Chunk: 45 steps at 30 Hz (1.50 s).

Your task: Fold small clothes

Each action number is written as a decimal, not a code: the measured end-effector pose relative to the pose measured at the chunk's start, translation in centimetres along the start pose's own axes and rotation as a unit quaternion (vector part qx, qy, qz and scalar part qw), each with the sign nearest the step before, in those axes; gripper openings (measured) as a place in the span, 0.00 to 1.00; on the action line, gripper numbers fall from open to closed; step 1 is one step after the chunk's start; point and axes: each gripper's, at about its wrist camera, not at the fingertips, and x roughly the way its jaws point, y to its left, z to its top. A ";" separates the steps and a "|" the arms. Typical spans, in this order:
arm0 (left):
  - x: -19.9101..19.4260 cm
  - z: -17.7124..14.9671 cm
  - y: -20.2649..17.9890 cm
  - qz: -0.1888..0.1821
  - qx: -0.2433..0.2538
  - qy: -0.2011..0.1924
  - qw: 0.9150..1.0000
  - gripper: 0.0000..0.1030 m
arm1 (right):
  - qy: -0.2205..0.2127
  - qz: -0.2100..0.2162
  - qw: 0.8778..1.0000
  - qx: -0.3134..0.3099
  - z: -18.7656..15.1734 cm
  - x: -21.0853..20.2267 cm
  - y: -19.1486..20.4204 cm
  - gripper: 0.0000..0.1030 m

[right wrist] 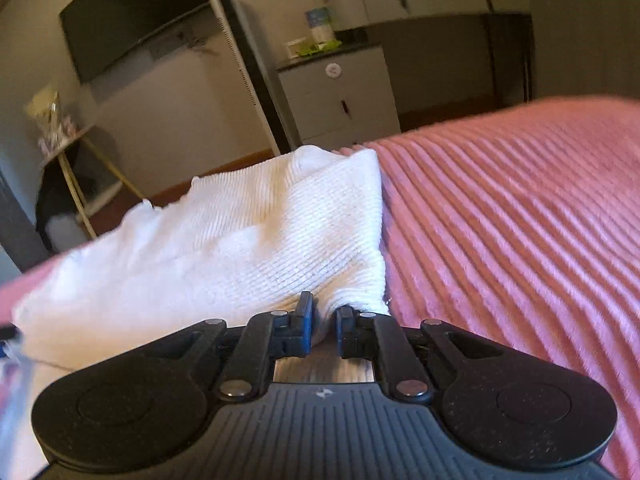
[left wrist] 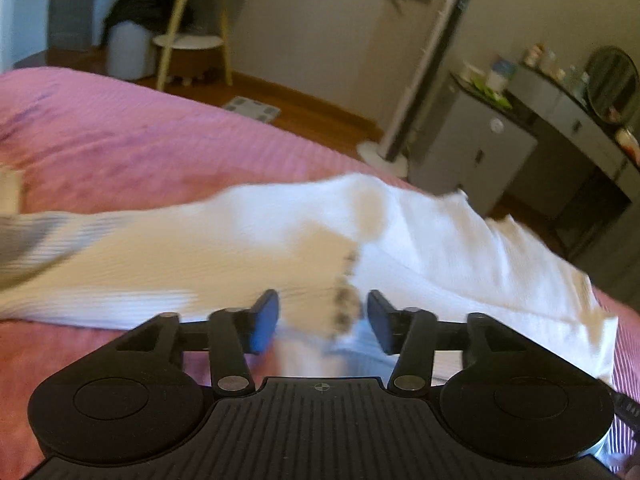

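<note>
A white ribbed sock (left wrist: pixel 224 256) lies across the pink ribbed bedspread (left wrist: pixel 120 140), with a grey-banded cuff at the left and a small dark mark near its middle. My left gripper (left wrist: pixel 323 320) is open, its blue pads on either side of the sock's near edge. In the right wrist view the same white sock (right wrist: pixel 240 240) rises in a fold in front of the camera. My right gripper (right wrist: pixel 324 322) is shut on the sock's lower corner, holding it just above the bedspread (right wrist: pixel 520 220).
The bed edge runs behind the sock. Beyond it are a wooden floor, a white tower fan (left wrist: pixel 424 72), a grey cabinet (left wrist: pixel 472 148) and desk with bottles and a round mirror, a small round side table (left wrist: pixel 188 40), and a wall television (right wrist: pixel 132 20).
</note>
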 end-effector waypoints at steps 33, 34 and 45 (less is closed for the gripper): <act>-7.0 -0.9 17.5 0.096 -0.213 -0.007 0.972 0.54 | 0.109 0.192 0.975 0.026 -10.2 -12.9 10.5 0.41; -6.9 -1.0 17.6 0.103 -0.208 -0.013 0.973 0.55 | 0.114 0.191 0.974 0.026 -10.3 -12.7 10.5 0.41; -5.3 -0.5 20.1 0.144 -0.294 -0.044 0.944 0.21 | 0.124 0.198 0.970 0.066 -10.7 -12.3 8.9 0.43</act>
